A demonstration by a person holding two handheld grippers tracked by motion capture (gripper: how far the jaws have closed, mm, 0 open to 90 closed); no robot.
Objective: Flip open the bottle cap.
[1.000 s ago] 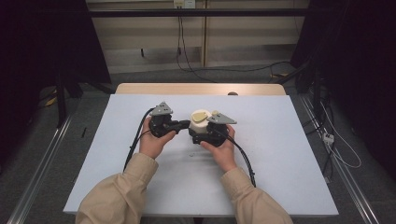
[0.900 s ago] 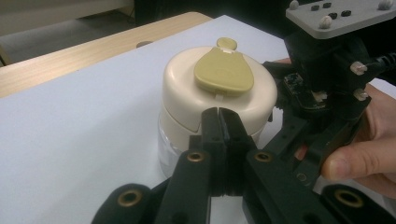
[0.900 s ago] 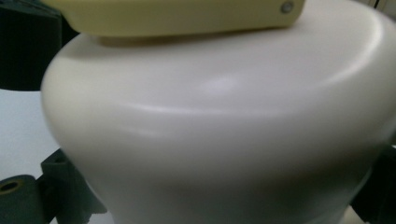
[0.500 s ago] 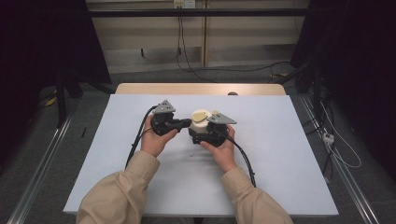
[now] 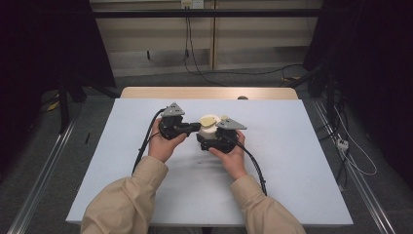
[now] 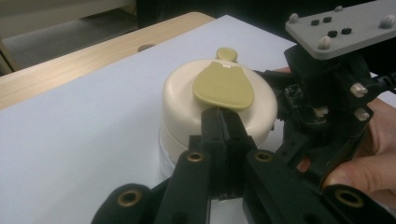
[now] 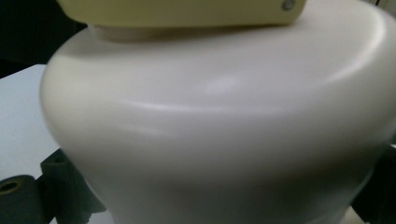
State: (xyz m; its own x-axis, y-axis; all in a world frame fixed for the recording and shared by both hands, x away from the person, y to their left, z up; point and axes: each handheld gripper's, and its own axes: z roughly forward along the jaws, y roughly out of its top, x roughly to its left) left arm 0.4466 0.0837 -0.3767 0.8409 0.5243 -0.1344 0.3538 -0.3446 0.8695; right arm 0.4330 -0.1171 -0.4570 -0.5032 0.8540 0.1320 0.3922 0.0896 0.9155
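A cream round container [image 5: 207,130] with a yellowish flip lid [image 5: 210,119] stands on the pale table [image 5: 302,146]. My right gripper [image 5: 208,138] is shut on the container's body; in the right gripper view the container [image 7: 219,121] is very close, with one dark finger [image 7: 23,196] beside it at the lower left. My left gripper [image 6: 223,117] comes in from the container's left, shut, jaws pressed together. Its tips sit against the near edge of the lid flap [image 6: 223,86] on top of the container [image 6: 184,105]. I cannot tell whether they pinch the flap.
Both hands and beige sleeves [image 5: 126,200] reach in from the table's near edge. A cable [image 5: 255,168] trails back from each gripper across the table. A wooden strip [image 5: 209,92] runs along the far edge, with the floor and cables beyond.
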